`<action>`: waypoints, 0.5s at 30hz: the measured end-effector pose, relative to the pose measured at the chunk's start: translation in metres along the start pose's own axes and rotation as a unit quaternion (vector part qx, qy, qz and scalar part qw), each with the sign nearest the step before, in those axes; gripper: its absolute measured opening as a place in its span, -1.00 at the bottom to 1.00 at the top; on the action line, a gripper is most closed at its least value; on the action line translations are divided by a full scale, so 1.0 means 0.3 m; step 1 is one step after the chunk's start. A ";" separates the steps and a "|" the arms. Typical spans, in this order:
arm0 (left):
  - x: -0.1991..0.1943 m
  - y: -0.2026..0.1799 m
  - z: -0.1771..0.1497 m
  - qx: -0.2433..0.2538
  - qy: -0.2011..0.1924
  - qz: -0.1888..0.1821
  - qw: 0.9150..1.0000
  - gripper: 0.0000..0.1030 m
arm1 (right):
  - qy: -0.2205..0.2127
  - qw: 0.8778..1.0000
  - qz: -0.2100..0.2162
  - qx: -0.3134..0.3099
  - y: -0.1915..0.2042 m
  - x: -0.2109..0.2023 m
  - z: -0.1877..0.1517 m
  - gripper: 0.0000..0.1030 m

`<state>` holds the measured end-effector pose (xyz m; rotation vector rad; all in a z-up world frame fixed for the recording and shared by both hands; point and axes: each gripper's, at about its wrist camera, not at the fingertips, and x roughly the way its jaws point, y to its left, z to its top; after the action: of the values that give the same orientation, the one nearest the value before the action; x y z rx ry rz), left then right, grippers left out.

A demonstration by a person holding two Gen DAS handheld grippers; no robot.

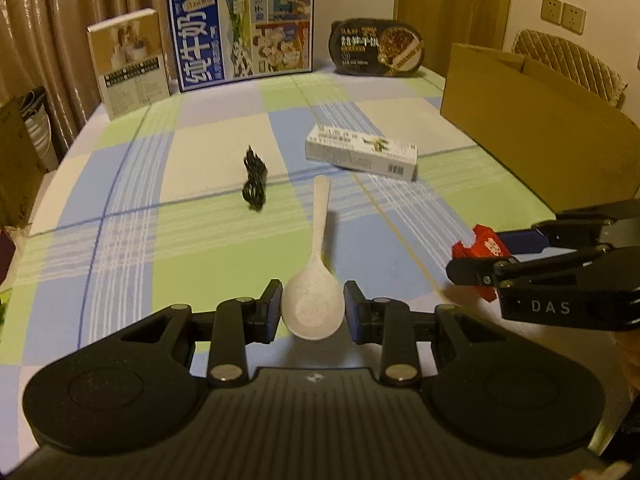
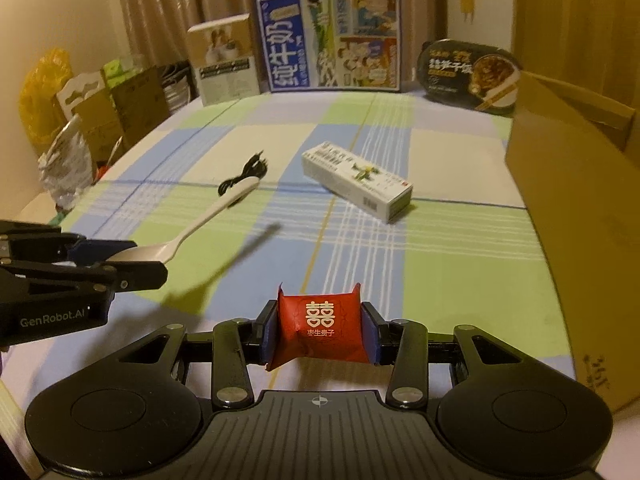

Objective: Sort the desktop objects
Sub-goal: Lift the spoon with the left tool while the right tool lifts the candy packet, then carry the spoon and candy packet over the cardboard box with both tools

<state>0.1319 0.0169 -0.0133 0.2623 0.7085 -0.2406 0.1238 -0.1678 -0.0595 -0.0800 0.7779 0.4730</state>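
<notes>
Clamping a white speckled rice spoon (image 1: 313,309) by its bowl, left gripper (image 1: 312,308) pads pressed to either side, handle pointing away over the checked tablecloth (image 1: 200,216), lifted clear judging by the shadow beneath. Pinching a red wrapped candy (image 2: 320,330) square between the right gripper (image 2: 320,332) pads, wrapper ends flaring above and below. Lying farther out on the cloth: a coiled black cable (image 1: 254,184) and a white carton (image 1: 362,152), well apart from both tools. Standing at the right edge, a brown cardboard box (image 1: 532,132), possibly open-topped.
</notes>
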 end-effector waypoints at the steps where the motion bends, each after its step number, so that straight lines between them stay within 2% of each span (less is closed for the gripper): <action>1: -0.007 -0.002 0.006 -0.002 -0.002 0.002 1.000 -0.47 | -0.003 1.000 -0.001 0.005 -0.004 -0.014 0.005 -0.24; 15: -0.138 -0.113 0.062 -0.057 -0.017 -0.003 0.998 -0.47 | -0.061 0.997 -0.015 0.054 -0.085 -0.263 0.086 -0.24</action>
<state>0.1024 -0.0156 0.0226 0.1479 0.6863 -0.2095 0.1036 -0.2144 0.0111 0.0370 0.6801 0.4025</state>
